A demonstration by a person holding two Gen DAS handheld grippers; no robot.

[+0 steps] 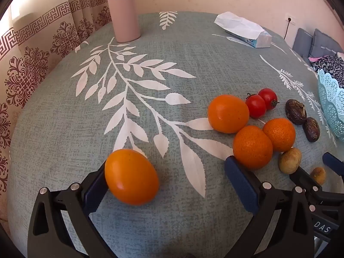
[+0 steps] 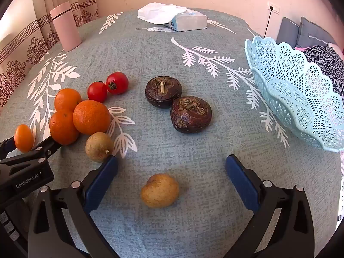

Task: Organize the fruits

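Observation:
My left gripper [image 1: 166,167] is open over the grey-green tablecloth [image 1: 150,118]. A smooth oval orange fruit [image 1: 131,177] lies between its jaws, right against the left finger and far from the right one. Three round oranges [image 1: 252,147] cluster past the right fingertip, with two red tomatoes [image 1: 261,102] behind them. My right gripper [image 2: 172,161] is also open. A small tan fruit [image 2: 160,190] lies between its fingers and touches neither. A second tan fruit [image 2: 99,147] sits by its left fingertip. Two dark brown fruits [image 2: 190,114] lie ahead, and a light-blue lattice basket [image 2: 301,99] stands at the right.
A pink flask [image 1: 124,13] stands at the back left of the table and a tissue box [image 2: 185,21] at the far edge. Patterned curtains hang to the left. Grey cushions and a wall socket lie beyond the table's right side.

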